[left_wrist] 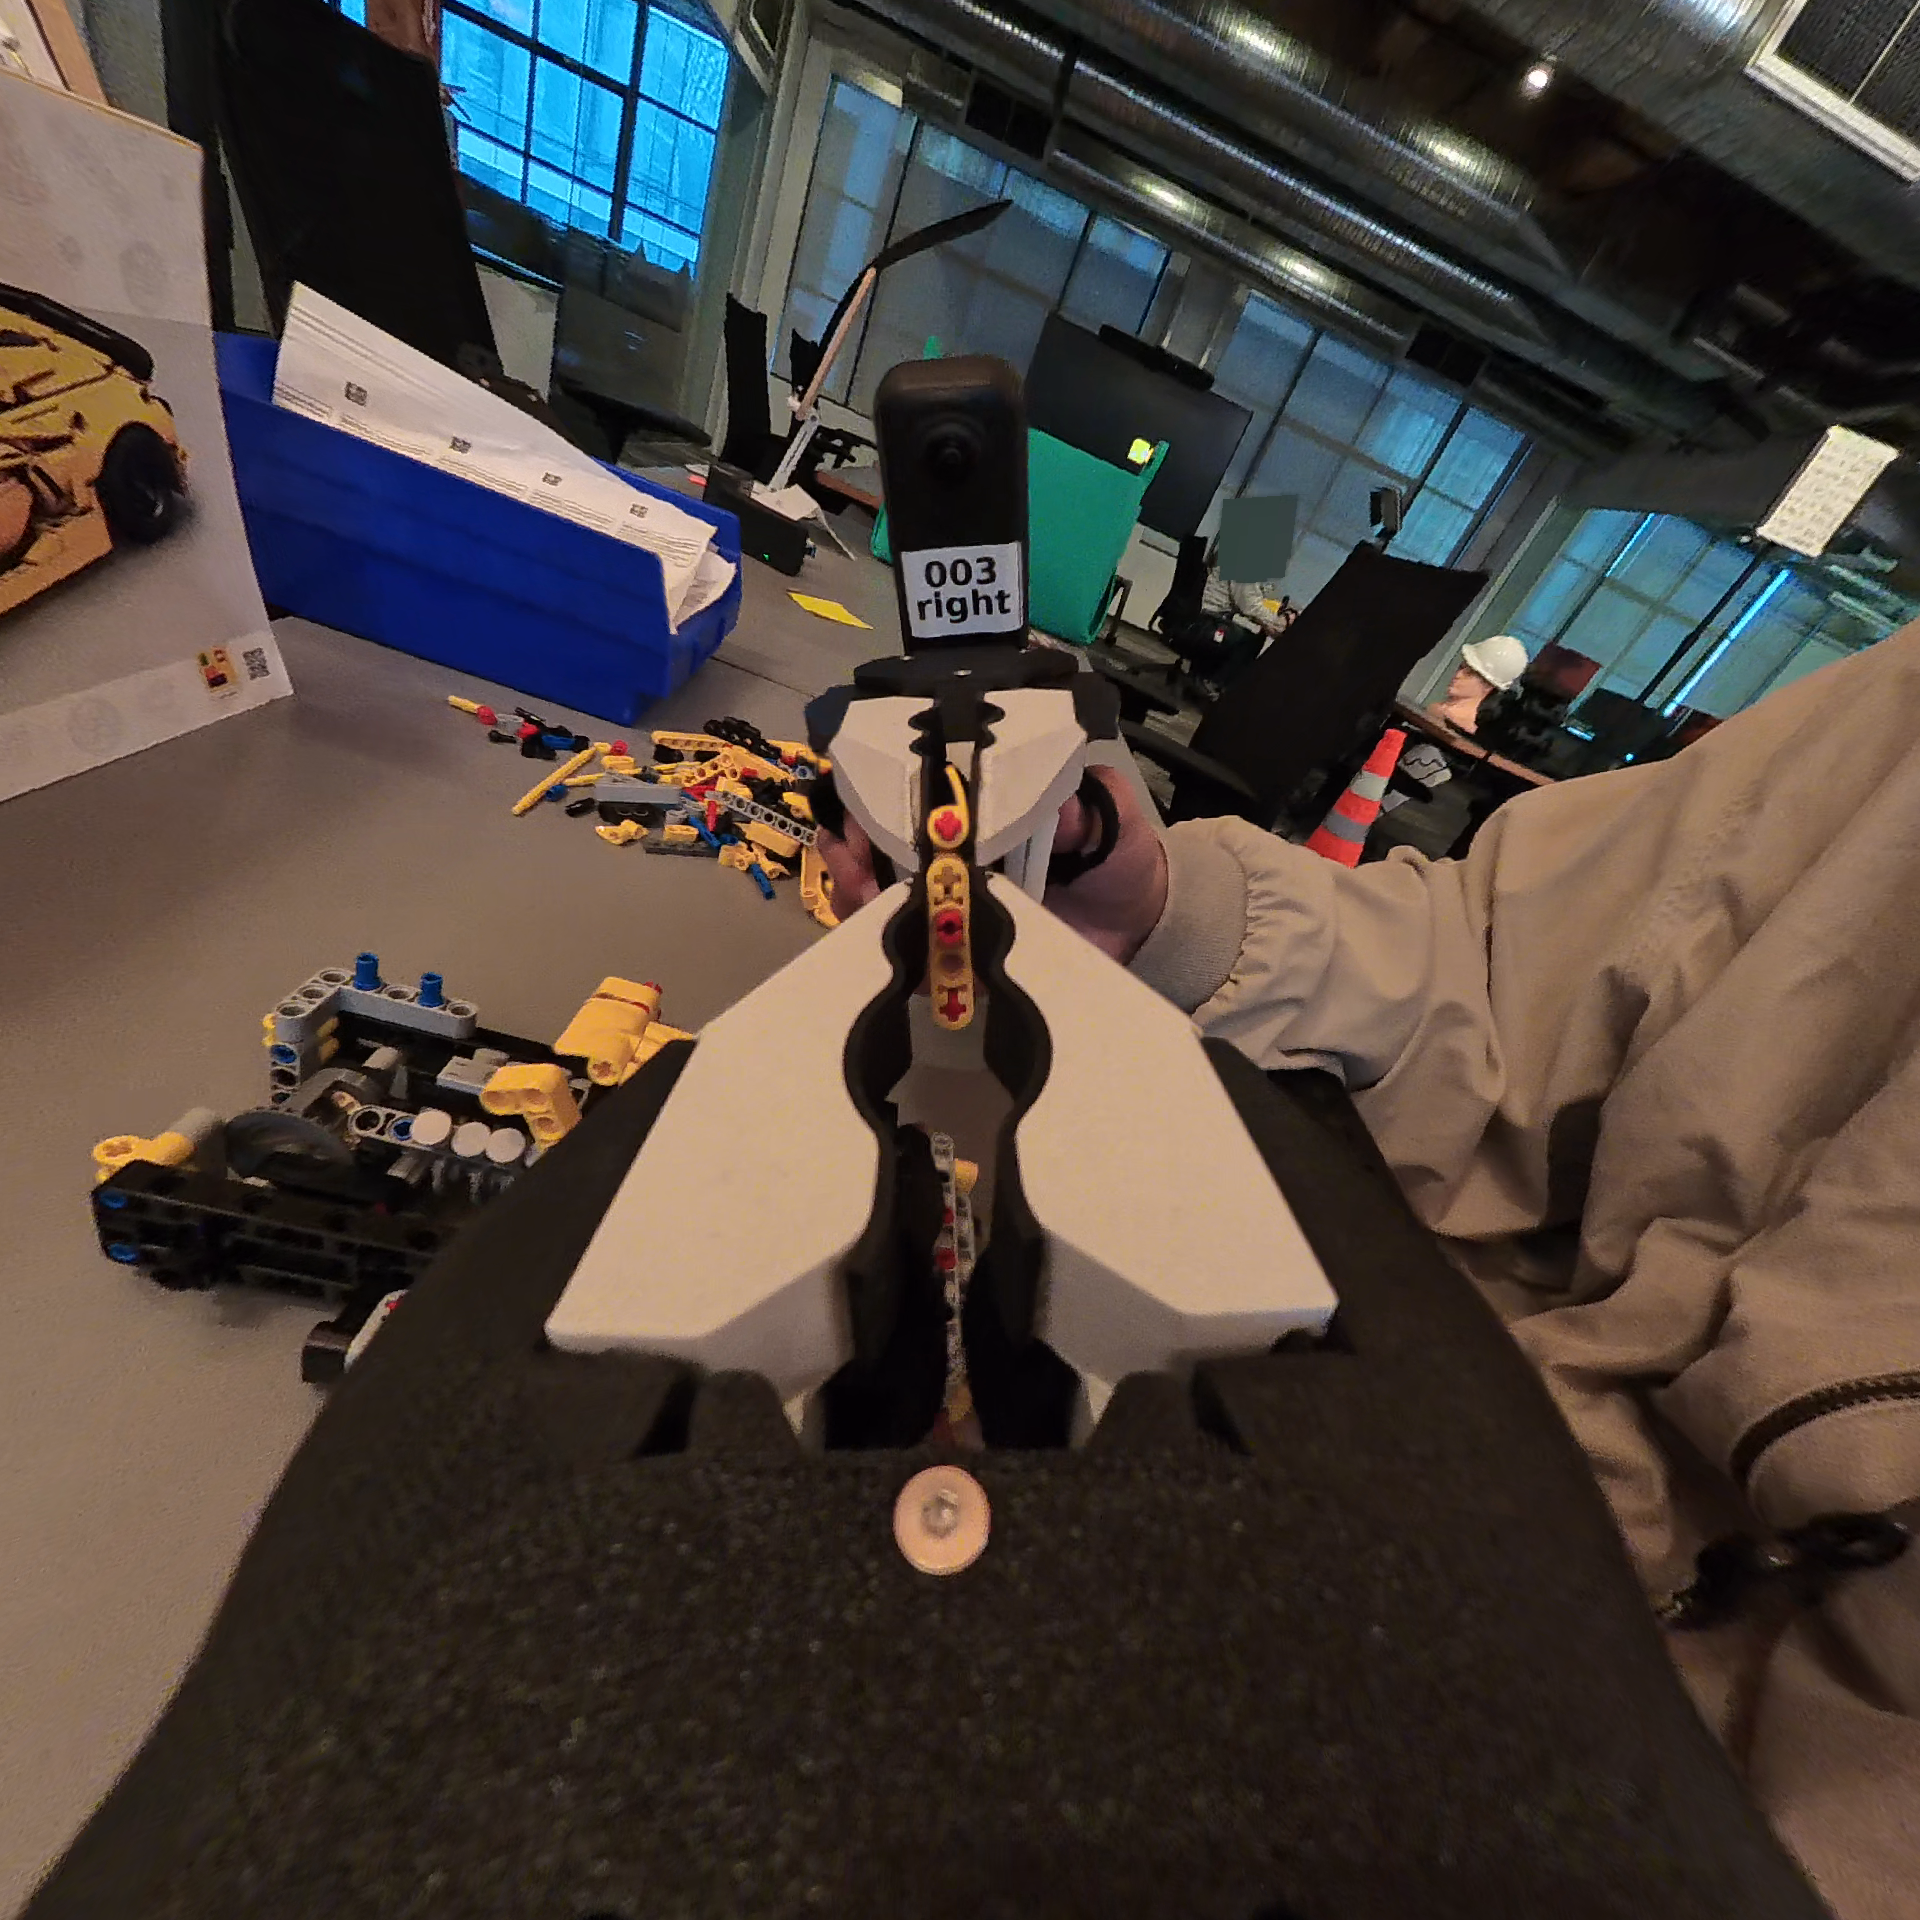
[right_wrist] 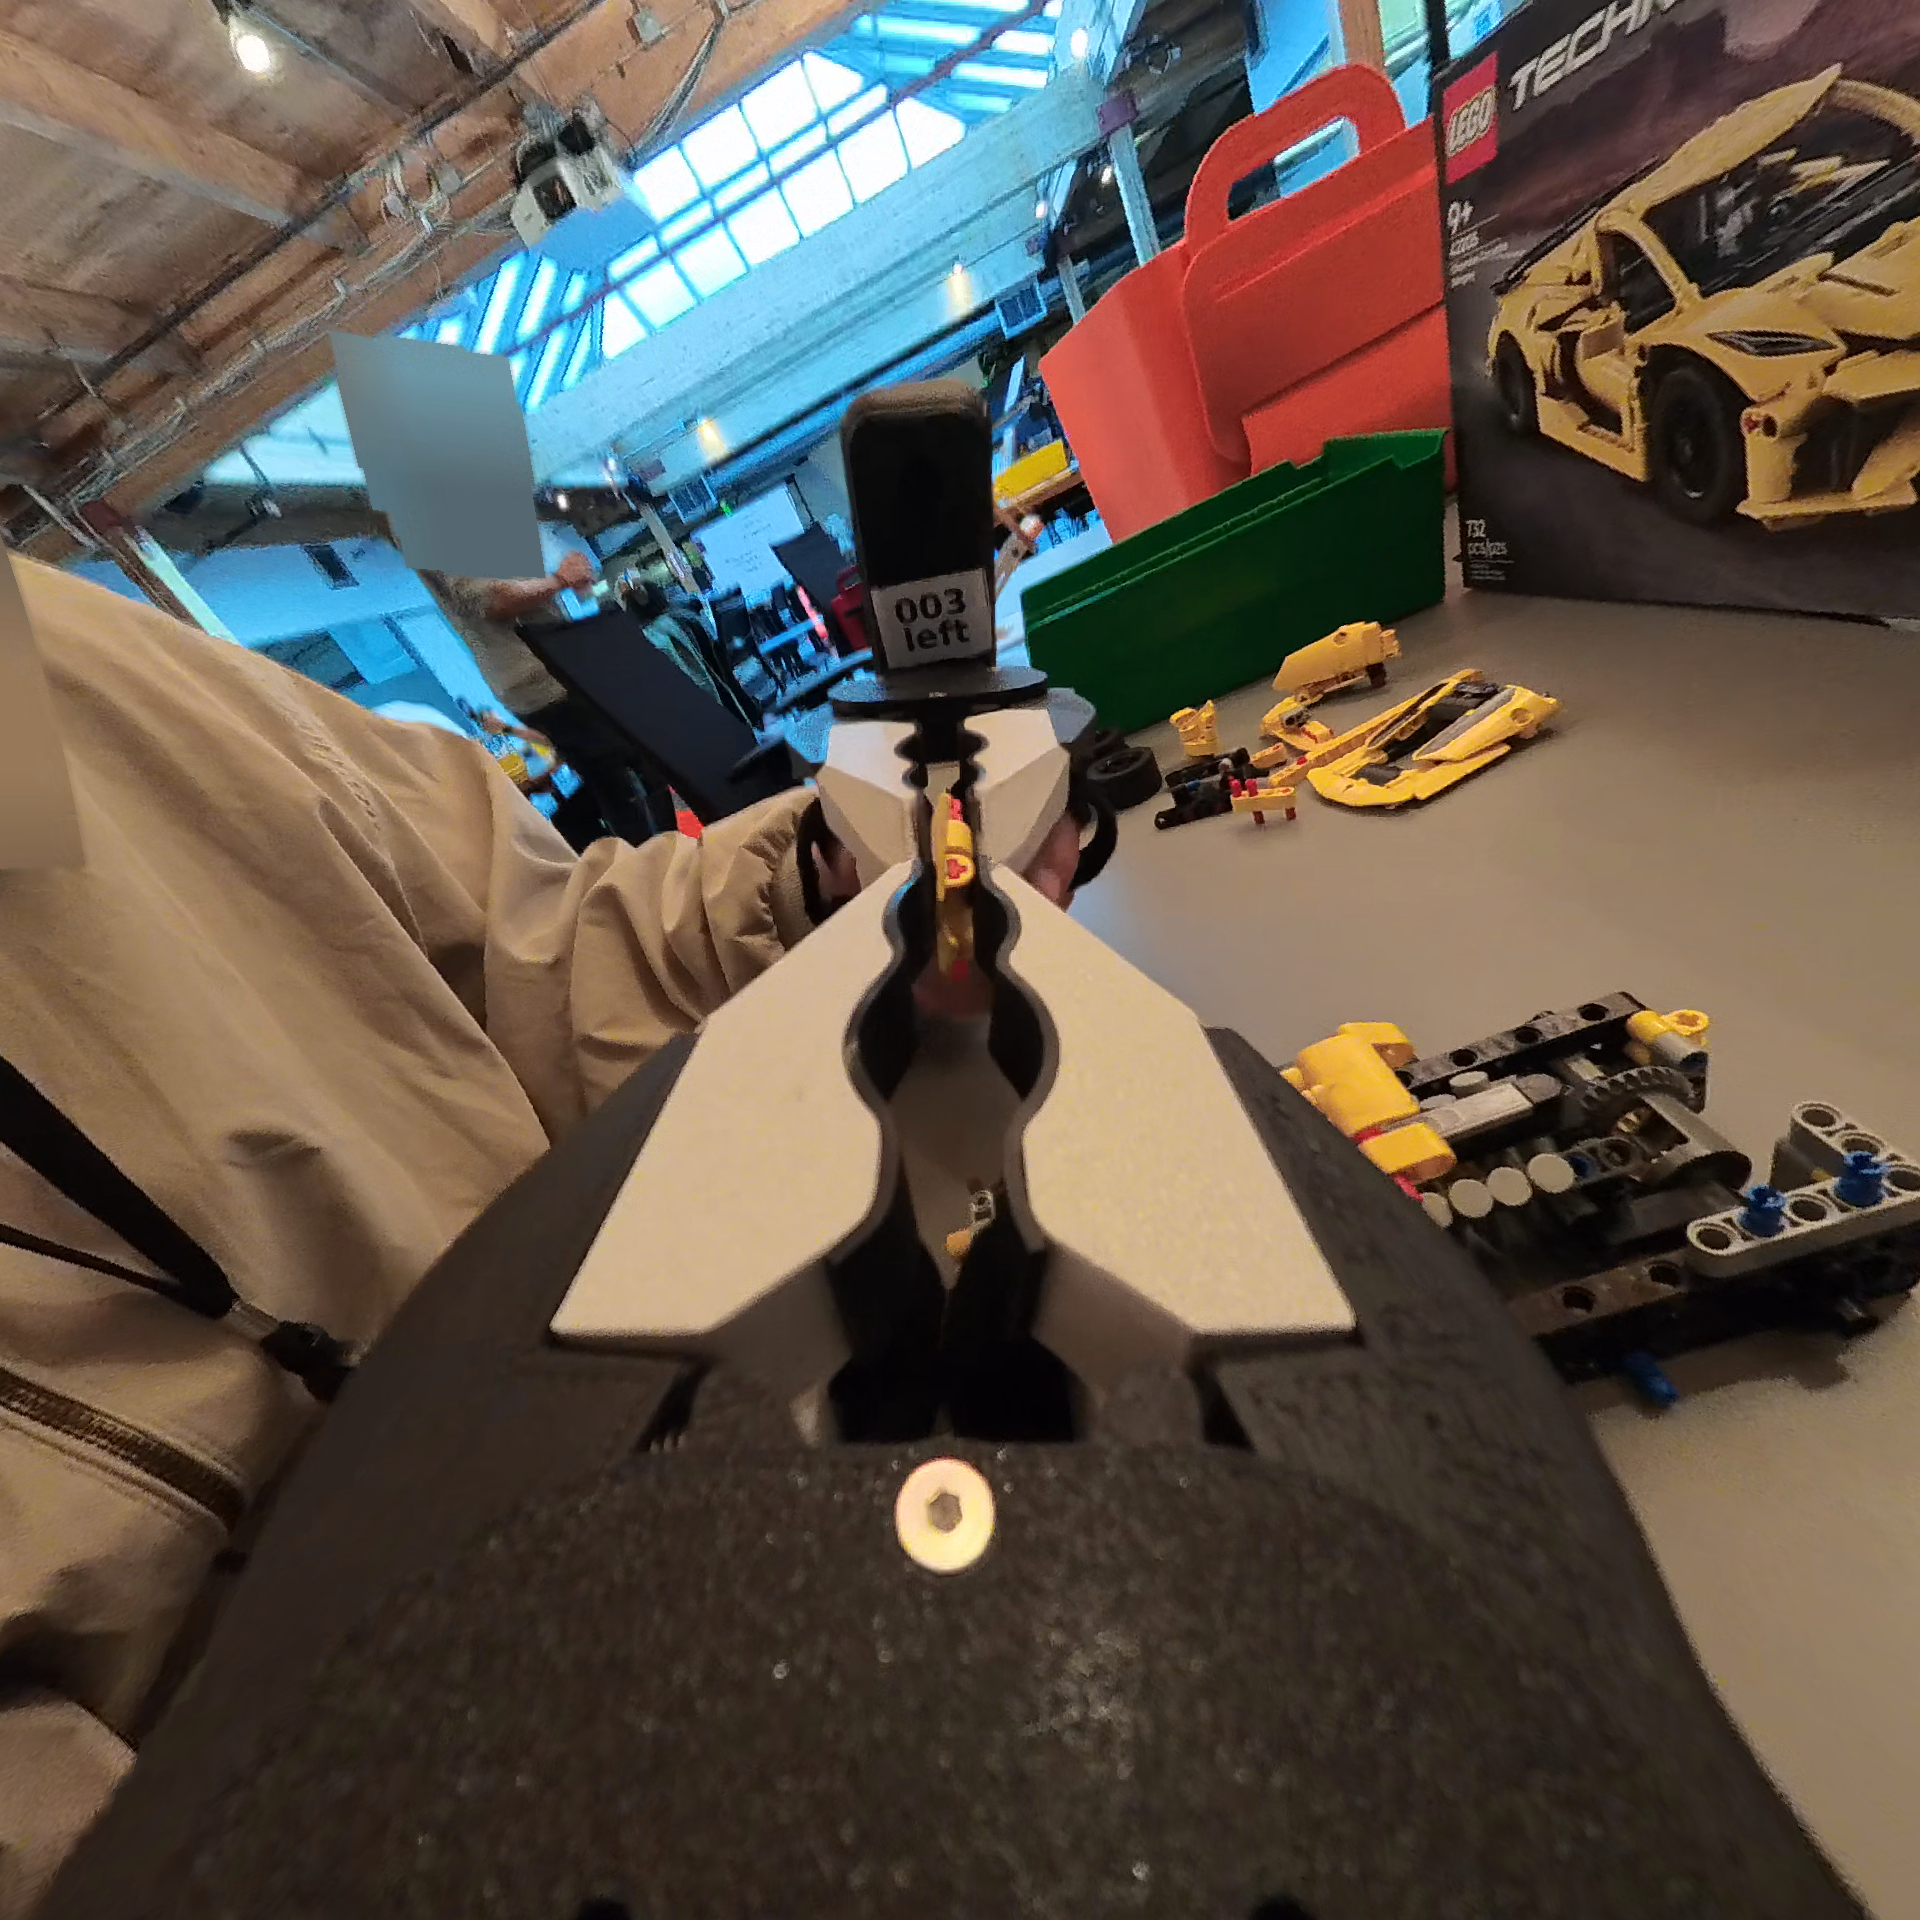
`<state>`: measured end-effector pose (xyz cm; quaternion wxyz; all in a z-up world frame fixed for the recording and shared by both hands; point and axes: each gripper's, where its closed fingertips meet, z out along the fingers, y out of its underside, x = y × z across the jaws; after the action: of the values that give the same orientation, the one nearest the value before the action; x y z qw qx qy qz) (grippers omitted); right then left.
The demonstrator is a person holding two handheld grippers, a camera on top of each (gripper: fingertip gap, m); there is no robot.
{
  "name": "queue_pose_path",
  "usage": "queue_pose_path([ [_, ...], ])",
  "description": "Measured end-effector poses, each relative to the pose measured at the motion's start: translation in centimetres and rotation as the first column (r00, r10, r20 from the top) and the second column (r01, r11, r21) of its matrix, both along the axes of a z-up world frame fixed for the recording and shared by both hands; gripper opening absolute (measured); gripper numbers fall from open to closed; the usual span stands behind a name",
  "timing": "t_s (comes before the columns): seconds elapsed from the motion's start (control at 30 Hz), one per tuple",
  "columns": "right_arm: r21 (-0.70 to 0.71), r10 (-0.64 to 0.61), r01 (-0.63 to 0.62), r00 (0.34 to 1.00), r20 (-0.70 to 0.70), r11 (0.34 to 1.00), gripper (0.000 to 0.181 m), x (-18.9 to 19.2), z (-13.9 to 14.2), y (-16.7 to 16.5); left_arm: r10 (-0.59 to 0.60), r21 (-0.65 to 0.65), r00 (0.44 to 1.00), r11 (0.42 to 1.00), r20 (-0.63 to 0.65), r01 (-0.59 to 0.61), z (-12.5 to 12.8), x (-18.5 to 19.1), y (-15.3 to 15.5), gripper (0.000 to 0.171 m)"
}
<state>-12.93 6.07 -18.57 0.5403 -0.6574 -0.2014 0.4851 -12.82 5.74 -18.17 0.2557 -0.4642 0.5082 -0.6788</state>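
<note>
Above the grey table [left_wrist: 208, 914], my left gripper [left_wrist: 951, 971] and right gripper [right_wrist: 951, 914] both clench one yellow beam [left_wrist: 949, 935]; any twist between them could pop its red pins [left_wrist: 947, 826] loose.

Left gripper [left_wrist: 948, 940] and right gripper [right_wrist: 951, 914]: grey faceted fingers, wavy black inner pads, grainy black base, silver hex screw [right_wrist: 943, 1515], black labelled camera atop, beige jacket sleeve [left_wrist: 1558, 935]
</note>
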Motion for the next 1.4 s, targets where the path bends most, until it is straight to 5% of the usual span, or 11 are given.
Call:
queue_pose_path([
  [0.07, 0.005, -0.088, 0.090, 0.982, -0.165, 0.996, 0.005, 4.0, 1.8, 0.1, 0.084, -0.149, 0.991, 0.987, 0.109, -0.067, 2.6, -2.0, 3.7, 0.006],
  [0.13, 0.011, -0.139, 0.147, 0.955, -0.261, 0.989, 0.005, 8.3, 2.8, -0.8, 0.188, -0.161, 0.975, 0.973, 0.118, -0.168, 3.0, -3.5, 7.1, 0.006],
  [0.37, -0.020, 0.002, -0.007, 0.973, -0.229, 1.000, 0.005, 4.0, 2.4, -0.6, -0.021, -0.102, 1.000, 0.995, 0.014, 0.022, 0.8, -0.6, 1.0, 0.007],
  [0.67, -0.102, -0.020, -0.002, 0.976, -0.215, 0.995, 0.005, 3.4, 1.1, 0.2, -0.067, -0.160, 0.995, 0.986, -0.071, 0.055, -0.3, -0.3, 0.7, 0.007],
  [0.93, -0.128, 0.023, -0.048, 0.982, -0.185, 0.991, 0.005, 2.2, 0.5, 0.0, -0.062, -0.335, 0.998, 0.940, 0.031, 0.068, 1.5, -1.0, 2.5, 0.007],
  [1.1, -0.287, -0.100, 0.147, 0.980, 0.171, 0.947, 0.006, 5.0, -5.3, 1.0, -0.086, -0.407, 0.994, 0.907, 0.074, 0.109, 2.2, -1.3, 2.6, 0.007],
  [1.2, -0.350, -0.078, 0.063, 0.996, -0.030, 0.935, 0.006, 5.6, -4.1, 0.6, -0.089, -0.434, 0.991, 0.893, 0.099, 0.123, 2.6, -1.6, 3.0, 0.007],
  [1.4, -0.565, -0.113, 0.235, 0.964, 0.242, 0.791, 0.006, 8.9, -10.3, -0.1, -0.052, -0.451, 0.996, 0.889, 0.076, 0.081, 2.3, -1.5, 3.8, 0.007],
])
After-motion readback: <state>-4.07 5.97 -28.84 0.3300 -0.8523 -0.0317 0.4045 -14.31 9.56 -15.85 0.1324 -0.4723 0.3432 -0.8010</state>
